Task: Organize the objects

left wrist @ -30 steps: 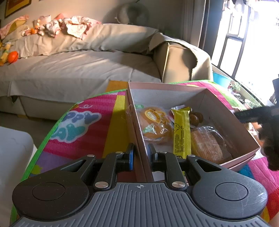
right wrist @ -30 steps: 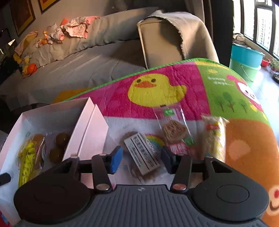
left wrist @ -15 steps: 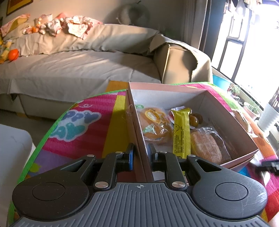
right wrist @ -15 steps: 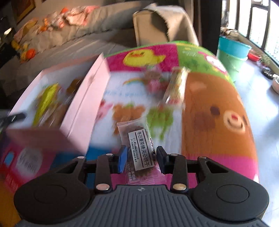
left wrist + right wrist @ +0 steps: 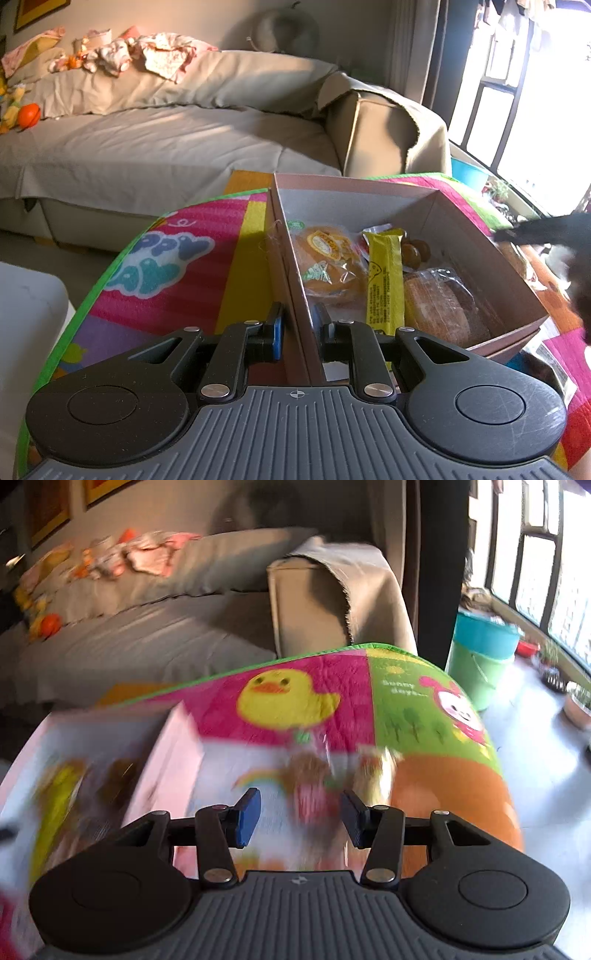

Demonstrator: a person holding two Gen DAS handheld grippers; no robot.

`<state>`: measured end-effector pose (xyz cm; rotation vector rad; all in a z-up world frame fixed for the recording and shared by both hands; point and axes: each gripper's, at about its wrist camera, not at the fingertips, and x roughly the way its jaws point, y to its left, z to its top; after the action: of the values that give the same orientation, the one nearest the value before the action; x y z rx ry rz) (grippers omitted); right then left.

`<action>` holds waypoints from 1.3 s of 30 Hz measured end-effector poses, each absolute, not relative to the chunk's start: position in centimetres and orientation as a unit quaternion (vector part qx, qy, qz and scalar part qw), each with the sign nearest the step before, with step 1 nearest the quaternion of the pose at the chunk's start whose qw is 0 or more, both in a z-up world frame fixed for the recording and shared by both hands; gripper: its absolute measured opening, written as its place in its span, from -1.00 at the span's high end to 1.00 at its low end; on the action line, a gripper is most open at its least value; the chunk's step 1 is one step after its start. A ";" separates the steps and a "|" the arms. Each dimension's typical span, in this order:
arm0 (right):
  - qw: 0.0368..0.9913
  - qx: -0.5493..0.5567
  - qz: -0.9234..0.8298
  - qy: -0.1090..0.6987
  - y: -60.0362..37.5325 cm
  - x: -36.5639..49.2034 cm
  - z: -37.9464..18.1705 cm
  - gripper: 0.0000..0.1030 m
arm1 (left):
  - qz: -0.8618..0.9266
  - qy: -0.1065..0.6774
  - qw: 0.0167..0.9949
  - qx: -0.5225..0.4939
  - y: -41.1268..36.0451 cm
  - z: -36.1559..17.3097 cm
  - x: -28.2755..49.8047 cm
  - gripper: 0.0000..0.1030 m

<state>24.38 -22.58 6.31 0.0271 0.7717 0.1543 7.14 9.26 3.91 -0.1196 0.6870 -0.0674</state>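
A pink cardboard box (image 5: 480, 236) sits on a colourful play mat (image 5: 184, 266). It holds an orange bun packet (image 5: 328, 254), a yellow bar (image 5: 384, 273), brown round snacks (image 5: 415, 251) and a wrapped cake slice (image 5: 443, 306). My left gripper (image 5: 297, 325) is shut on the box's near left wall. My right gripper (image 5: 299, 818) is open and empty, above blurred snack packets (image 5: 314, 779) lying on the mat right of the box (image 5: 166, 746). Its dark shape (image 5: 554, 236) shows at the right edge of the left wrist view.
A grey sofa (image 5: 166, 140) with clothes and toys stands behind the mat. A teal and green bucket (image 5: 480, 653) stands on the floor at right, near the window. A white surface (image 5: 26, 317) lies at left of the mat.
My right gripper let go of the labelled snack packet, opened wide and swung back up over the packets on the mat. My left gripper kept its hold on the box wall.
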 end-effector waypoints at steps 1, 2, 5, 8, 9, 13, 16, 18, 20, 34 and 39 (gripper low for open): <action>0.920 0.018 0.071 0.384 -22.4 26.1 5.7 0.08 | -0.033 0.337 0.939 -0.058 9.2 3.9 7.1 0.63; 0.917 0.022 0.065 0.392 -22.3 27.5 5.2 0.07 | -0.033 0.337 0.939 -0.057 9.2 4.0 7.1 0.63; 0.910 0.018 0.048 0.412 -21.7 30.0 3.6 -0.08 | -0.034 0.338 0.939 -0.057 9.2 4.1 7.0 0.63; 0.907 -0.014 0.059 0.416 -20.6 29.4 3.9 0.05 | -0.034 0.338 0.939 -0.057 9.2 4.1 7.0 0.63; 0.906 -0.017 0.067 0.418 -20.5 28.8 4.0 0.31 | -0.034 0.338 0.939 -0.058 9.2 4.1 7.0 0.63; 0.903 -0.008 0.092 0.419 -20.8 25.2 5.1 0.32 | -0.034 0.337 0.939 -0.060 9.2 4.1 7.0 0.62; 0.910 -0.001 0.104 0.401 -21.4 21.0 6.7 0.33 | -0.034 0.337 0.939 -0.060 9.2 4.2 7.2 0.62; 0.913 0.013 0.113 0.391 -22.1 18.2 8.0 0.34 | -0.034 0.337 0.939 -0.061 9.2 4.1 7.1 0.62; 0.920 0.022 0.114 0.374 -22.9 15.2 9.6 0.49 | -0.034 0.336 0.939 -0.061 9.2 4.1 7.1 0.62; 0.938 -0.043 0.084 0.333 -22.9 9.0 11.2 0.24 | -0.031 0.337 0.939 -0.066 9.2 4.0 7.3 0.62; 0.936 -0.052 0.031 0.348 -23.0 15.5 8.1 -0.06 | -0.031 0.338 0.938 -0.062 9.2 3.9 7.3 0.62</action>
<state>15.55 -22.95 8.11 -0.1058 0.7110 0.0630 7.32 9.19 3.92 -0.1262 0.6910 -0.0641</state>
